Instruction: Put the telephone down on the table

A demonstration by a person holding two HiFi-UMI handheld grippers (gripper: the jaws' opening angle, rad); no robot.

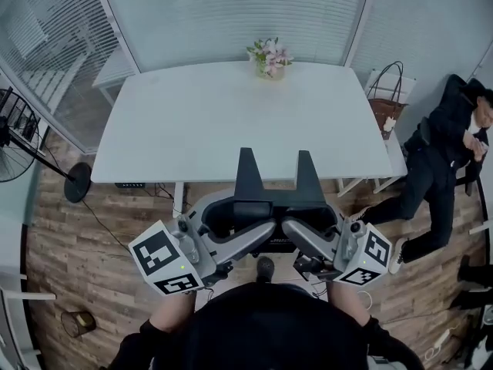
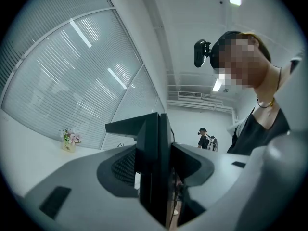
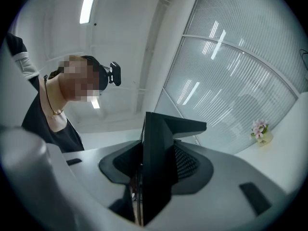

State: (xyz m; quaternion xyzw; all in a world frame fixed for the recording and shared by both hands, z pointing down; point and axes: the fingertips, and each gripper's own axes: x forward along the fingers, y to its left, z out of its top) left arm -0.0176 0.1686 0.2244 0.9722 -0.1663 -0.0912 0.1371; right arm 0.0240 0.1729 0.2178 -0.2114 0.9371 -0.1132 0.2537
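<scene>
Head view shows the black telephone (image 1: 279, 195) held up in front of the person, by the near edge of the white table (image 1: 192, 129), with its two prongs pointing toward the tabletop. The left gripper (image 1: 260, 216) and right gripper (image 1: 296, 218) face each other. Each pinches one end of the telephone, jaws pressed against it.

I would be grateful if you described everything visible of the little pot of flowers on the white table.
The small pale pot of pink and white flowers stands upright at the far edge of the white rectangular table, a little right of its middle, before the ribbed glass wall. The blooms, with some green leaves, spread wider than the pot, which looks cream or yellowish; its material cannot be told. Only the table touches it. Both gripper views show it small and far off.
</scene>
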